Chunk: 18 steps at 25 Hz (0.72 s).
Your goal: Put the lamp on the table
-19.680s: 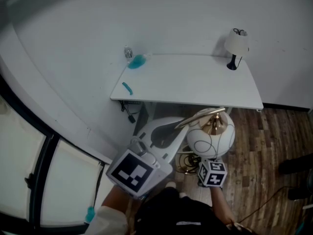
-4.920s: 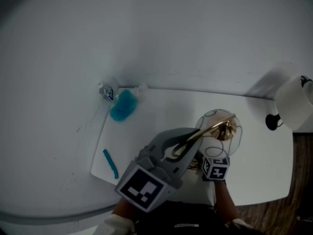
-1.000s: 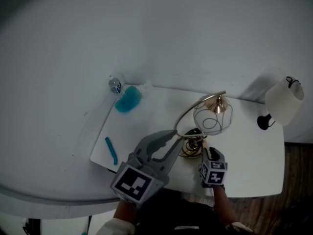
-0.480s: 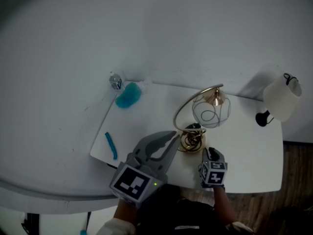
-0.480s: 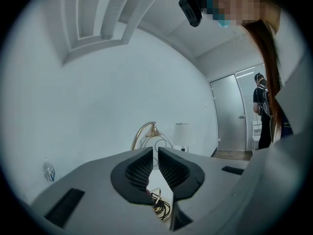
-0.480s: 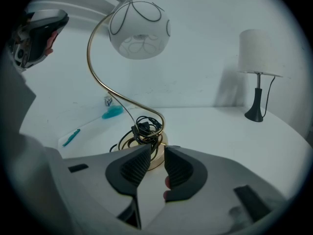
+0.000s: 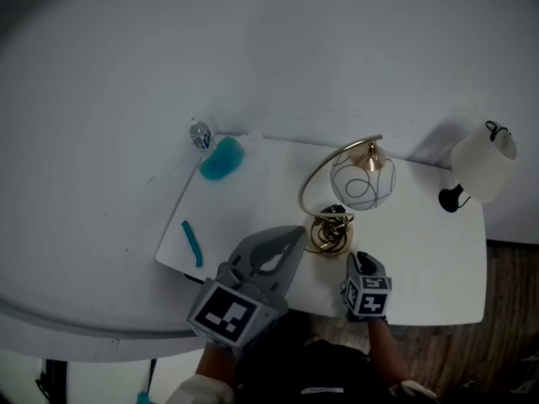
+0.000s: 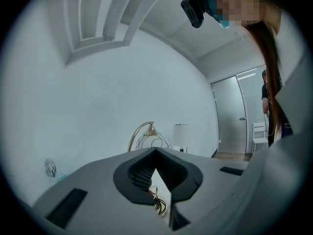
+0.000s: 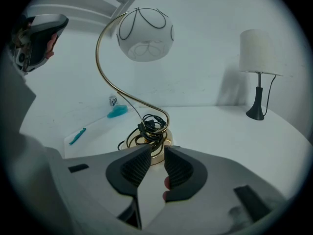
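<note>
The right gripper is open. Its jaws have just been closing and now stand a narrow gap apart with nothing between them. Its tips point at the gold base of the lamp, just short of it and not touching. In the head view this gripper sits at the near edge of the surface, just right of the base.

The left gripper is closed and empty, with its jaws meeting at the tips. In the head view it lies just left of the lamp base, apart from it.

The lamp stands upright on the surface, near the middle. Its gold stem arcs up from the round base to a white globe ringed with dark wire. A black cord is coiled on the base.

Farther out, a white lamp with a dark foot stands at the far right corner, well apart. At the far left corner, a bottle sits just beside a teal lump. A blue stick lies near the left edge.
</note>
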Tool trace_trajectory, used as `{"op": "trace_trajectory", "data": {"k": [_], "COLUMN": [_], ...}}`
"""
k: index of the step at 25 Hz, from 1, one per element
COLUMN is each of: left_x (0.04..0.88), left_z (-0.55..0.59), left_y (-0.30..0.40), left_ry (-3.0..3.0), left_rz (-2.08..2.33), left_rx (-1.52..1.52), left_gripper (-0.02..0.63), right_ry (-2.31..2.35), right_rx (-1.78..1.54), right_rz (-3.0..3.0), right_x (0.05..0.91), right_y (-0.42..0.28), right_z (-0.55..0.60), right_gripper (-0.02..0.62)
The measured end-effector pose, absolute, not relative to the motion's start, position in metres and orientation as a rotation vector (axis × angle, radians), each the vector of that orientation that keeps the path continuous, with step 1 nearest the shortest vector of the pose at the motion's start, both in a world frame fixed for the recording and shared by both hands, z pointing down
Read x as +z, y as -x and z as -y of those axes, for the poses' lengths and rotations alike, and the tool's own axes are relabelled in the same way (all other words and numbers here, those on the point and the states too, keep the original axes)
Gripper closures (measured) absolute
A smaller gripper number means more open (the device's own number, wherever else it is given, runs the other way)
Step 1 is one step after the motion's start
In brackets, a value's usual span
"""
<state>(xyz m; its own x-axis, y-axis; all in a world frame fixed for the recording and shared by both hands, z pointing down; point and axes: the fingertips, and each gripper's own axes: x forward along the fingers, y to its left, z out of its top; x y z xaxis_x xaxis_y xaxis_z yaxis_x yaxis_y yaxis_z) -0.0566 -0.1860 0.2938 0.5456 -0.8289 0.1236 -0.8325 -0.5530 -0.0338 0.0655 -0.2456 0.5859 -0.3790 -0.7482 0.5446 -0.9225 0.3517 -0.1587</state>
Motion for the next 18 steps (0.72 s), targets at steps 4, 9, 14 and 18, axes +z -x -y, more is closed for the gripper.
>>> {"op": "trace_trajectory", "data": {"k": [4,9,14,18], "left_x": [0.295,0.295,0.298,0.299], "left_z": [0.180,0.170,0.159,0.149], "left_y": [0.057,0.057,0.056,0.057], "left_ry": [-2.738,-2.732,-2.731,-2.719], "left_rz": [1.470,1.466,1.451,1.448], "left_rx": [0.202,0.196,0.202,0.209], "left_gripper": [0.595,0.595,0.595,0.595], "right_ry": [-1.477,-1.476,-1.471,-1.480], "right_rx": [0.625,0.615,0.607,0.604], "right_rz": [2.246,2.261,2.272,2.275], "right_x": [0.583,0.578,0.574,0.569], "right_y": [-0.064,-0.062,-0.059,-0.057], "right_z": [0.241,0.232,0.223,0.217], "right_gripper": [0.549,0.549,0.552,0.554]}}
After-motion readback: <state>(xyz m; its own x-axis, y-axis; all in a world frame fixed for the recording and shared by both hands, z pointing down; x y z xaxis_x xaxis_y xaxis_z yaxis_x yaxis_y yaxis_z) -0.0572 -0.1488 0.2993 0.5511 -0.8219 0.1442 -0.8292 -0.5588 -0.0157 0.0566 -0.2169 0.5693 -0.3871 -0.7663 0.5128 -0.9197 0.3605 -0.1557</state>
